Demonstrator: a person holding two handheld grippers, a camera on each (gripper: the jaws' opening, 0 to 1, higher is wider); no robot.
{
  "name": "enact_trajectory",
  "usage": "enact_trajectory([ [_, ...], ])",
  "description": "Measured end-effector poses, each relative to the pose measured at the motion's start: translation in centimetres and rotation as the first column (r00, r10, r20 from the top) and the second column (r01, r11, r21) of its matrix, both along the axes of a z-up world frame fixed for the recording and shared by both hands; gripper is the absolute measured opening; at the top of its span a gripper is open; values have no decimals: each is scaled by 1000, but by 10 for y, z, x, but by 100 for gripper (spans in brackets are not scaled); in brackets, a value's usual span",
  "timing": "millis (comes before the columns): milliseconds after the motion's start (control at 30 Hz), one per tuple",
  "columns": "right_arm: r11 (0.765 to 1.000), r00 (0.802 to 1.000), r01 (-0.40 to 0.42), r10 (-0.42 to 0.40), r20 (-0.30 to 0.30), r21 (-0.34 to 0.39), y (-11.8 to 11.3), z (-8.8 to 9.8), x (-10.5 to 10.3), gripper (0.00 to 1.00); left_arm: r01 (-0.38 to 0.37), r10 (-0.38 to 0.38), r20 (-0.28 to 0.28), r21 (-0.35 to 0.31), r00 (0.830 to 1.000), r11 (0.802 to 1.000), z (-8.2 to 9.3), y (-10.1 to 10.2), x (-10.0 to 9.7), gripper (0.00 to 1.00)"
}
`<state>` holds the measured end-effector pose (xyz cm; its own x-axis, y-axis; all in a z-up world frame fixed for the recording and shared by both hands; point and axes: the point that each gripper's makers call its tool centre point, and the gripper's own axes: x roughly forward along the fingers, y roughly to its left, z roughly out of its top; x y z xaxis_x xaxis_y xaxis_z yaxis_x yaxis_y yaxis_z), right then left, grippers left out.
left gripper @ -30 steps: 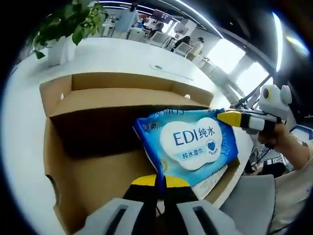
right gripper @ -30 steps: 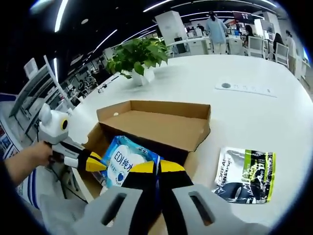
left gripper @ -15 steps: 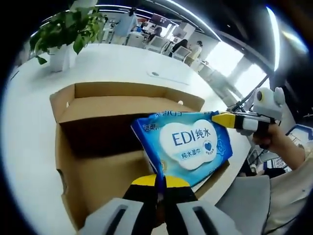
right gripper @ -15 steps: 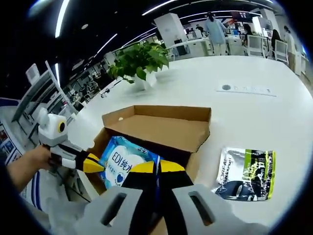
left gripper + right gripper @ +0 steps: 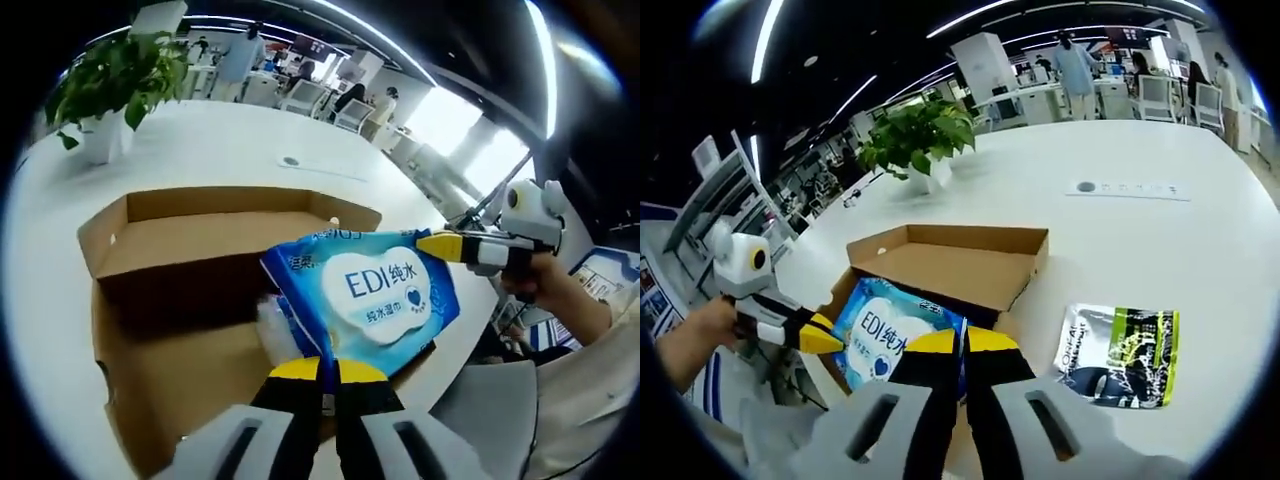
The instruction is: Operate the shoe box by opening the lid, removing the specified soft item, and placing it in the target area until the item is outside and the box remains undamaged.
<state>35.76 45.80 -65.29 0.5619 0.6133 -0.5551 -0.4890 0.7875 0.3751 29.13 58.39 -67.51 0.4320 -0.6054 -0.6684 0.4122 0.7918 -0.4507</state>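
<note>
The soft blue plastic wet-wipe pack [image 5: 365, 300] hangs above the open brown cardboard shoe box [image 5: 200, 290], pinched at opposite edges by the left gripper [image 5: 326, 372] and right gripper [image 5: 962, 345]. It looks light, pliable and slippery; grip the sealed seams.

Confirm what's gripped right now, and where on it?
The blue wet wipes pack, lifted above the open shoe box. Left tongs pinch its lower edge; right tongs pinch the opposite edge.
</note>
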Motion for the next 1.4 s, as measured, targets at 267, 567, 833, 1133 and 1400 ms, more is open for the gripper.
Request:
enact_trajectory([
  [267, 999, 999, 35, -35, -3, 1, -27, 2, 2, 0, 35, -35, 9, 2, 999, 999, 5, -22, 2, 2],
  [567, 997, 997, 71, -71, -7, -3, -54, 2, 5, 0, 75, -76, 17, 1, 997, 997, 7, -52, 7, 2],
  [833, 995, 995, 102, -102, -12, -4, -80, 2, 9, 0, 92, -92, 21, -12, 996, 996, 9, -75, 12, 2],
  [1133, 993, 993, 117, -117, -9, -16, -100, 3, 17, 0, 103, -102, 32, -19, 994, 995, 11, -94, 19, 2],
  [1400, 992, 992, 125, -125, -14, -27, -114, 1, 20, 0, 124, -123, 31, -13, 992, 992, 7, -108, 25, 2],
])
